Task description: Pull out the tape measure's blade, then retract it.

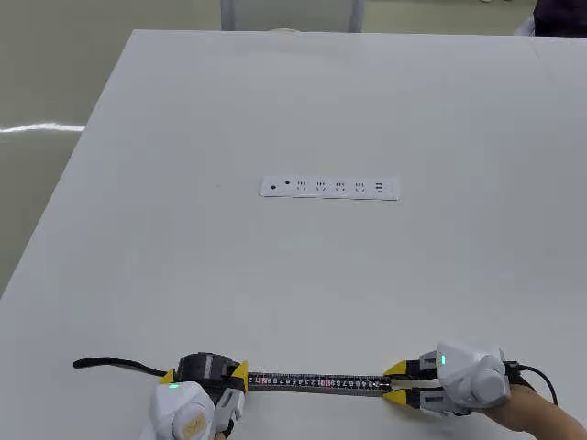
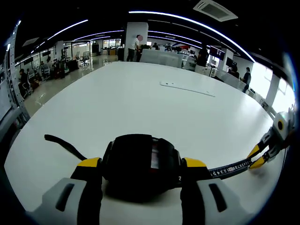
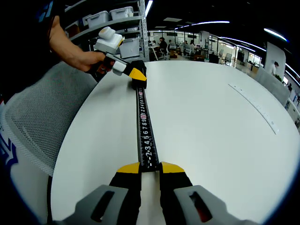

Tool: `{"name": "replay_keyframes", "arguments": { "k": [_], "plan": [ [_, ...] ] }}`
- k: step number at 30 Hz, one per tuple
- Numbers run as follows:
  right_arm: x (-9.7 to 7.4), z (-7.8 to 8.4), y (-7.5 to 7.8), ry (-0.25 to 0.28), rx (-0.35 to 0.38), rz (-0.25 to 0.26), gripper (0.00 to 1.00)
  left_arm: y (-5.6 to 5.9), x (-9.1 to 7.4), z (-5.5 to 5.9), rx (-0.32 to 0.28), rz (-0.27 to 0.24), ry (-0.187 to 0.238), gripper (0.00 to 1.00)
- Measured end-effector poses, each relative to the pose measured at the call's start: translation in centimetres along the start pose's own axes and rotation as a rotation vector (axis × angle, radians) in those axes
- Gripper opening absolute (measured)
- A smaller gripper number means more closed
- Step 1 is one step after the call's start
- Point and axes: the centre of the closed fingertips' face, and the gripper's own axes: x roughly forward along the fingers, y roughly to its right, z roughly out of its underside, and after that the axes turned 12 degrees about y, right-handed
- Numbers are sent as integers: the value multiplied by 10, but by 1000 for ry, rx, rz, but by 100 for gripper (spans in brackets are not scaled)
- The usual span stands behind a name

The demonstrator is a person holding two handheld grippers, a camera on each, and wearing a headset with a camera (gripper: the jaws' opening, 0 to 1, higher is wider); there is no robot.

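Now the tape's case [image 1: 207, 366] sits at the near edge of the table [image 1: 321, 275], clamped between the jaws of the left gripper [image 1: 204, 373], with its strap [image 1: 105, 364] trailing off to the left. The blade [image 1: 316, 380] runs flat to the right along that edge, and the right gripper [image 1: 395, 383] is clenched on its tip, well apart from the case. So the blade's long axis lies straight between the two claws; I judge the pull-out about done, and retracting calls for easing the right gripper leftward along that line toward the case
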Motion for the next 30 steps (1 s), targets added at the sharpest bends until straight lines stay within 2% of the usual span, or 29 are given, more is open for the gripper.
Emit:
{"name": "replay_keyframes", "arguments": {
  "k": [15, 30],
  "plan": [
    [0, -1, 0, -3, 8, -6, 12, 0, 0, 1, -10, 5, -29, 64],
    [2, -4, 0, 2, 4, -5, 12, -1, 0, 1, -12, 14, -38, 62]
  ]
}}
